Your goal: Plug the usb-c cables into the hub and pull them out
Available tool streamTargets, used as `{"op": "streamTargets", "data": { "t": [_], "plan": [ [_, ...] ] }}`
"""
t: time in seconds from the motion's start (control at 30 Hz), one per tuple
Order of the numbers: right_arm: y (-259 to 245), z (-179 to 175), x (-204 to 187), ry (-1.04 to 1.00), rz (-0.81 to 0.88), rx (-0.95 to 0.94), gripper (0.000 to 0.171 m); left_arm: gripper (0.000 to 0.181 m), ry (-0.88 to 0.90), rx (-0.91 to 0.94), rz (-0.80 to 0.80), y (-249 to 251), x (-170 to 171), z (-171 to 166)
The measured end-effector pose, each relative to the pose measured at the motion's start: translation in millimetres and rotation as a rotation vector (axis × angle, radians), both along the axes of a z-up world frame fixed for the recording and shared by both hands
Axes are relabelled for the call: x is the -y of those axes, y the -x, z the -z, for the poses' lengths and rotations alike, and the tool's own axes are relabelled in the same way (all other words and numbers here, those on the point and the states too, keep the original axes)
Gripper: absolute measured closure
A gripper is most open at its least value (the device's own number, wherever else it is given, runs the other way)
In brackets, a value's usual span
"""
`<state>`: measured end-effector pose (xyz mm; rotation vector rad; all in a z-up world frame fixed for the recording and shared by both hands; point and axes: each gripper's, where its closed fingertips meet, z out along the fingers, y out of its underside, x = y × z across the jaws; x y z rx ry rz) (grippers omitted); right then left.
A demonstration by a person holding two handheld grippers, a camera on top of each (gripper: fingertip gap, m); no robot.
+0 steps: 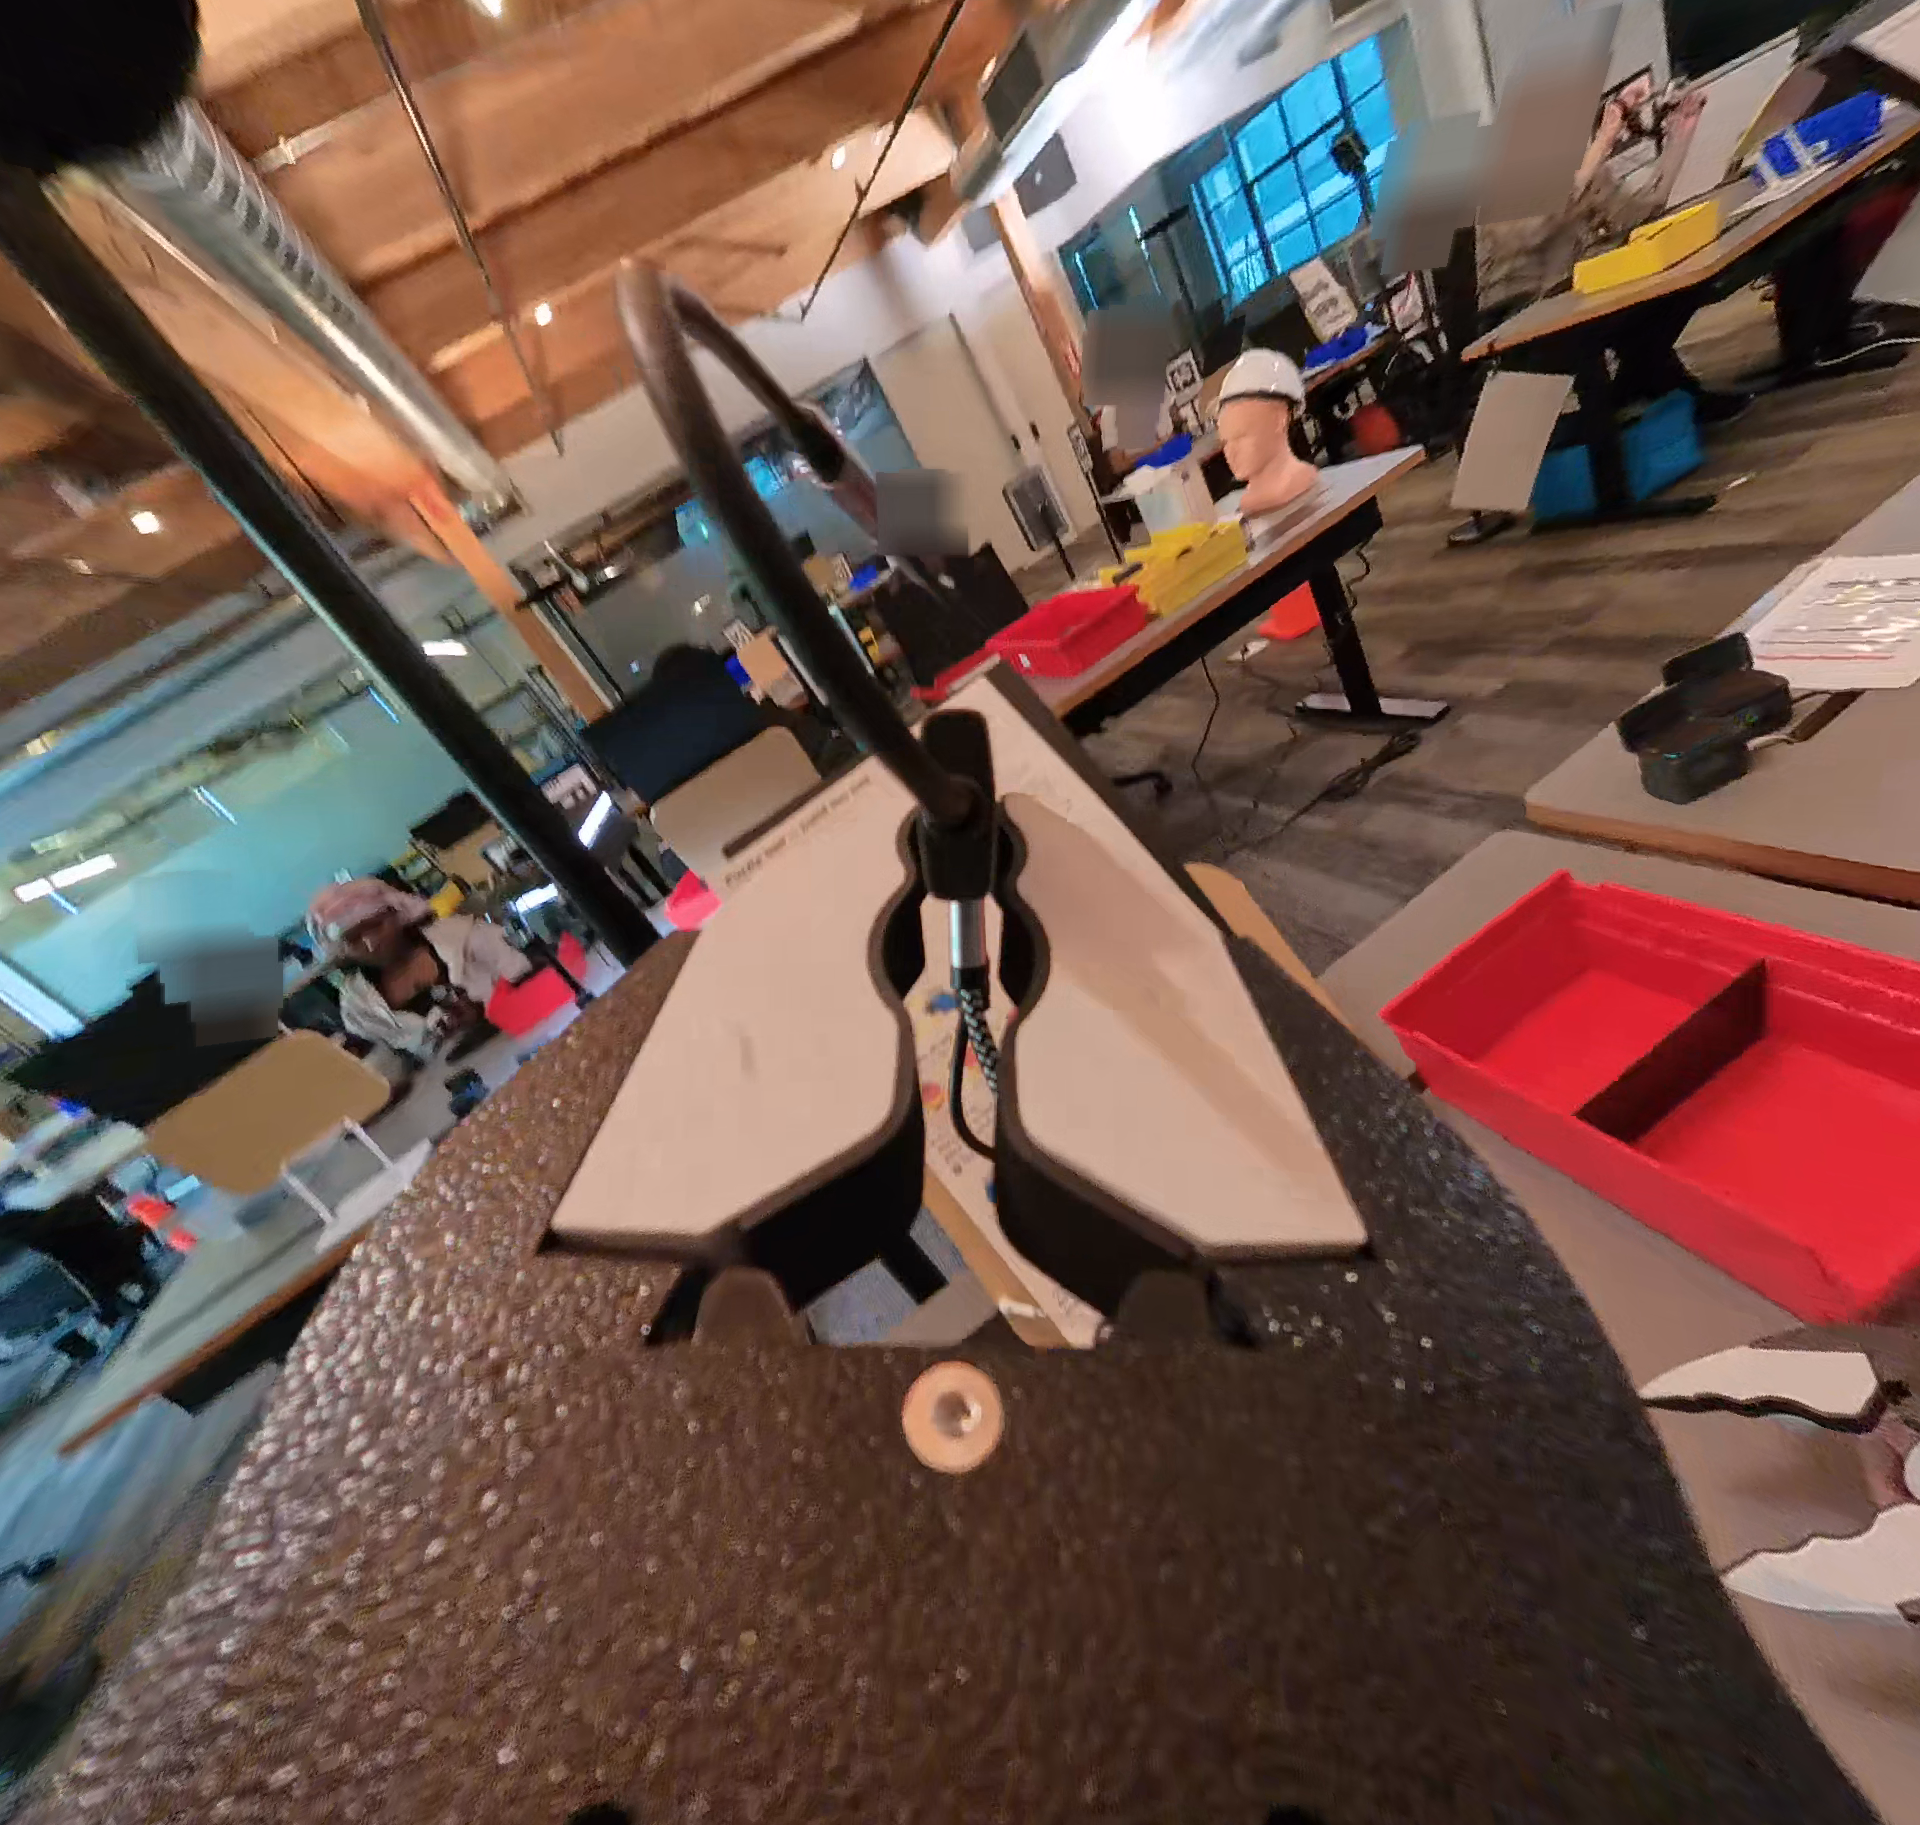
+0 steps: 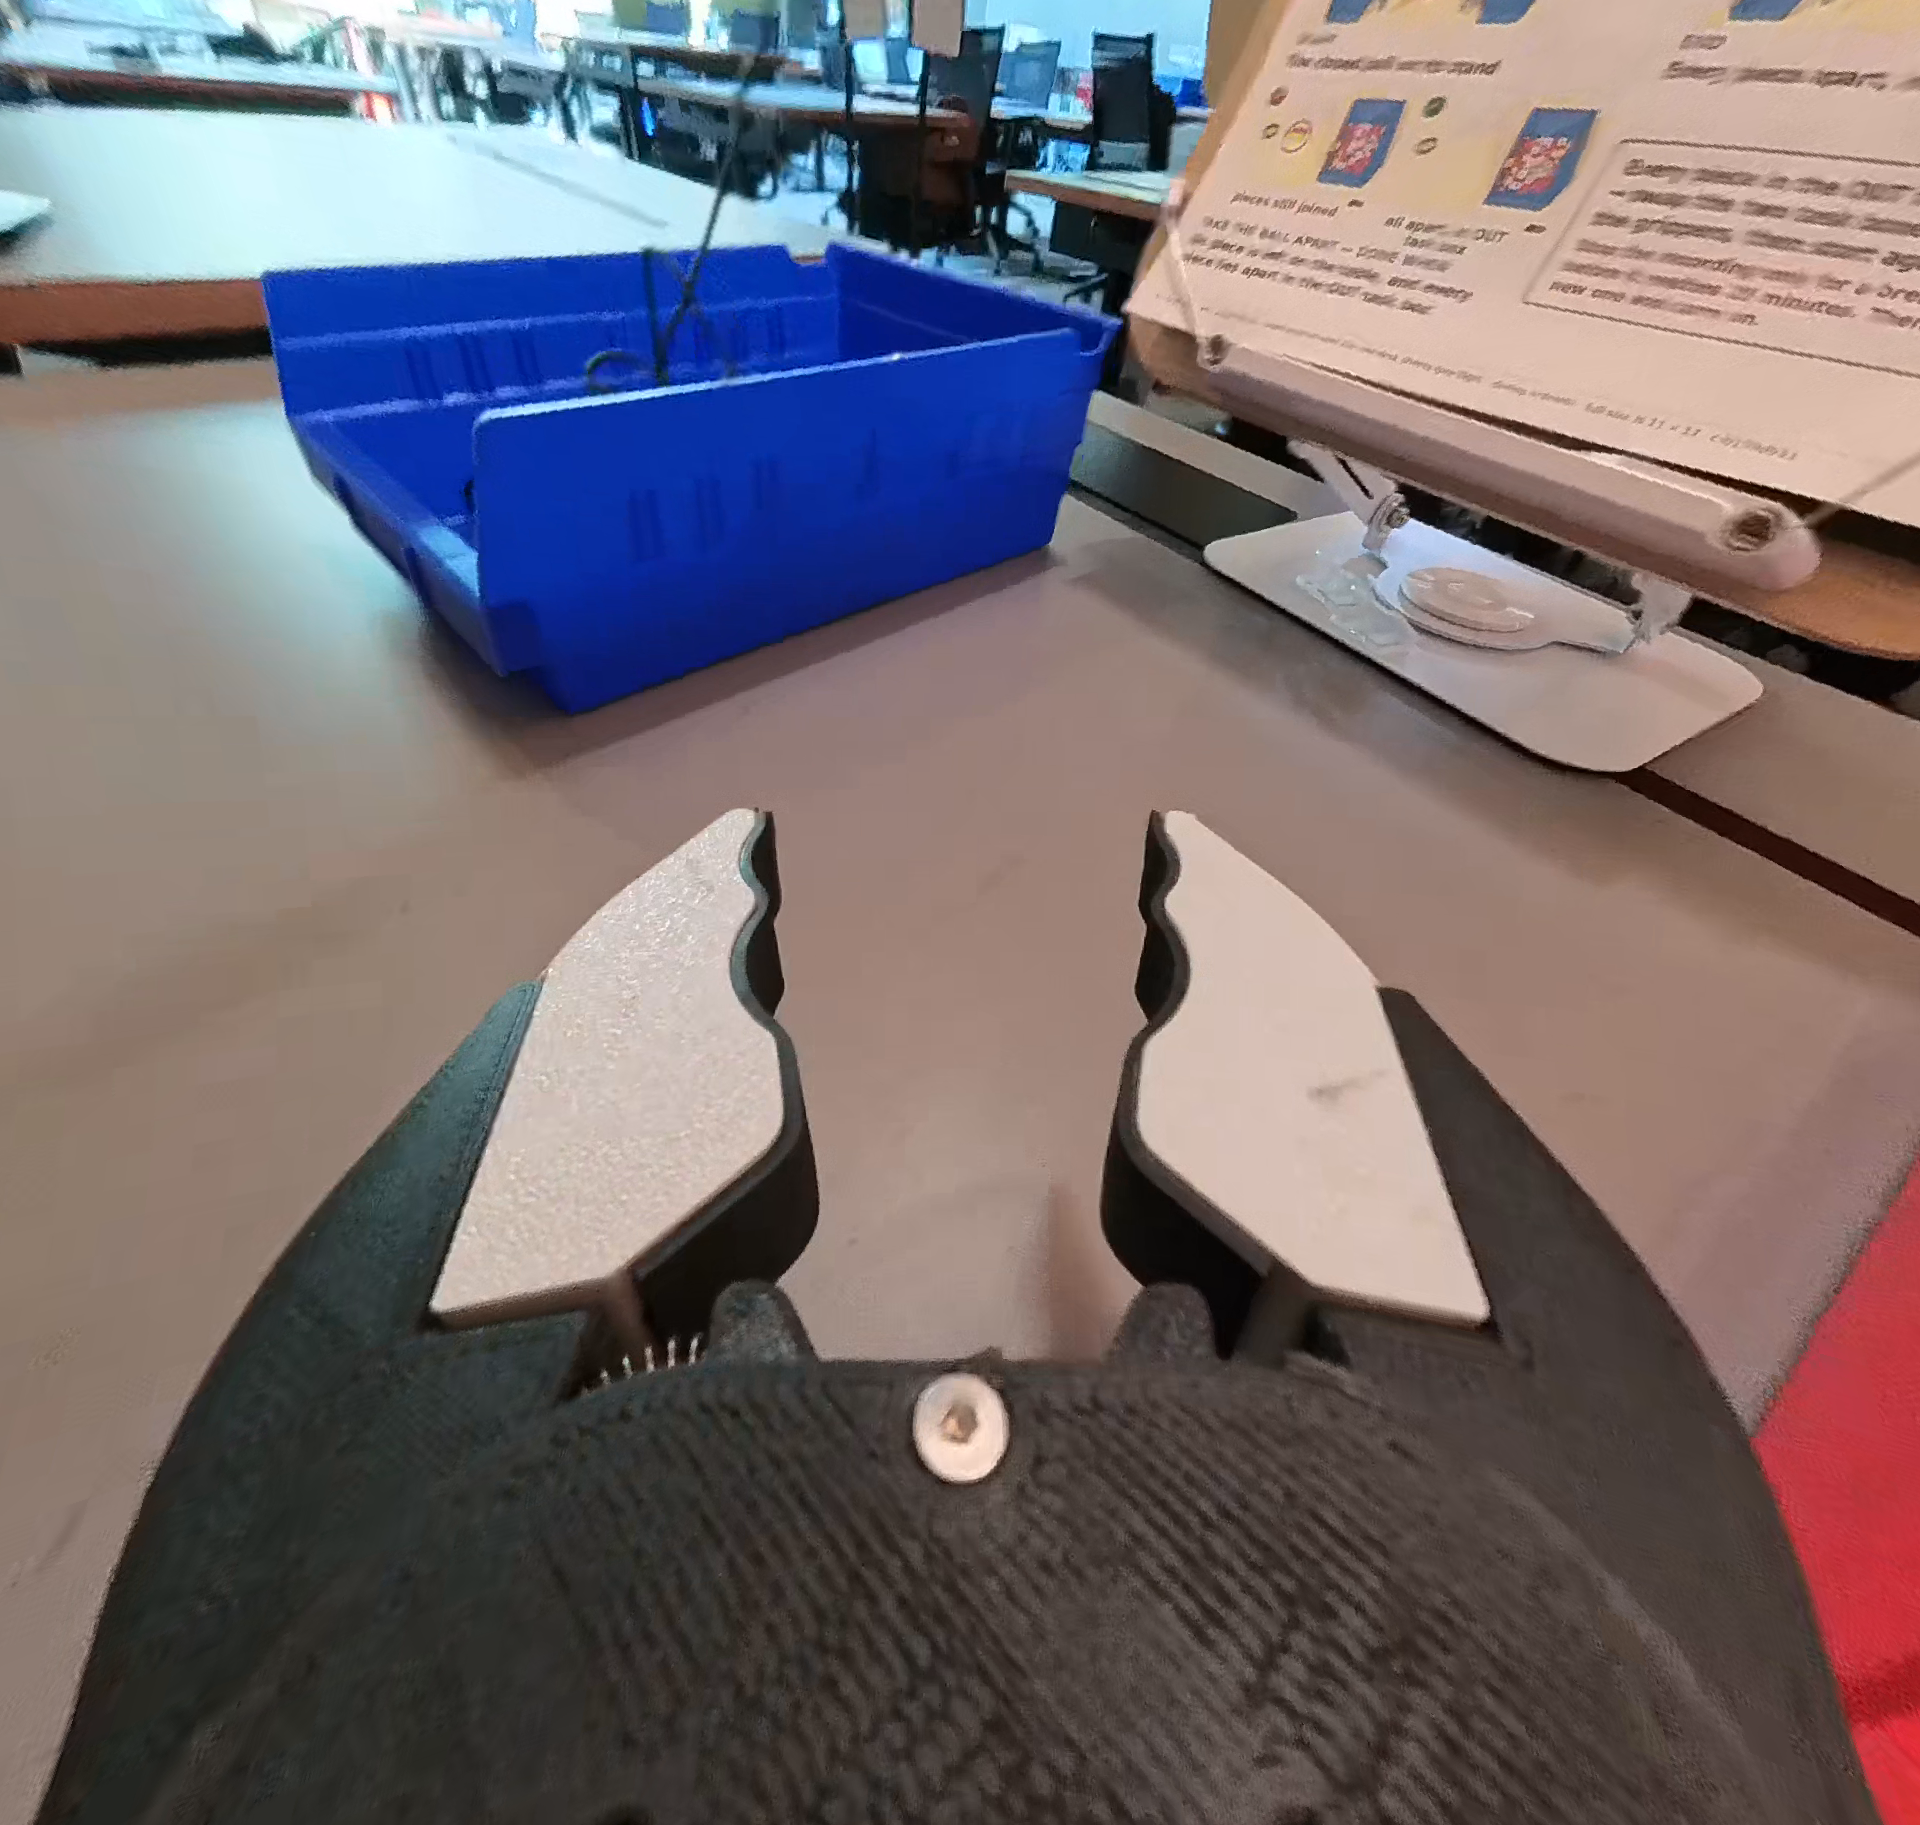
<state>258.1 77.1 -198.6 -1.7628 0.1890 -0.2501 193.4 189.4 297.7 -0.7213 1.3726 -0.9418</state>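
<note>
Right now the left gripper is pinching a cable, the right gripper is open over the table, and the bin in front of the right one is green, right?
Nearly. The bin is blue, not green, as the right wrist view shows. The left gripper does pinch a cable, and the right gripper is open over the table.

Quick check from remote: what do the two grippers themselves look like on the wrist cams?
Both match: the left gripper and right gripper have black textured printed bodies, a silver screw at centre, and two fingers faced with pale grey plates, black wavy-edged inner pads. No sleeves or hands show.
</note>
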Motion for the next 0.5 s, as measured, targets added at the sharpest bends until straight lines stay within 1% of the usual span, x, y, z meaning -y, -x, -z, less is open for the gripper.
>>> {"op": "streamTargets", "data": {
  "t": [0.07,0.13,0.2,0.23,0.3,0.37,0.43,0.5],
  "plan": [
    [-10,-5,7,-0.058,0.036,-0.052,0.105,0.173,-0.028,0.05,0.023,12,20,-15],
    [-19,-10,14,-0.121,0.068,-0.111,0.109,0.173,-0.041,0.048,0.068,19,39,-19],
    [-23,-14,19,-0.167,0.069,-0.149,0.11,0.172,-0.055,0.029,0.106,20,55,-12],
    [-24,-15,20,-0.182,0.07,-0.155,0.11,0.172,-0.061,0.008,0.133,19,63,-2],
    [-26,-19,23,-0.21,0.067,-0.156,0.108,0.172,-0.048,-0.048,0.182,16,77,28],
    [-24,-30,26,-0.265,0.044,-0.152,0.107,0.172,-0.039,-0.099,0.241,14,94,69],
    [-19,-47,30,-0.34,0.005,-0.113,0.105,0.173,-0.075,-0.17,0.269,12,107,125],
    [-14,-68,38,-0.439,-0.032,-0.062,0.101,0.173,-0.114,-0.265,0.286,8,115,191]
  ]
}}
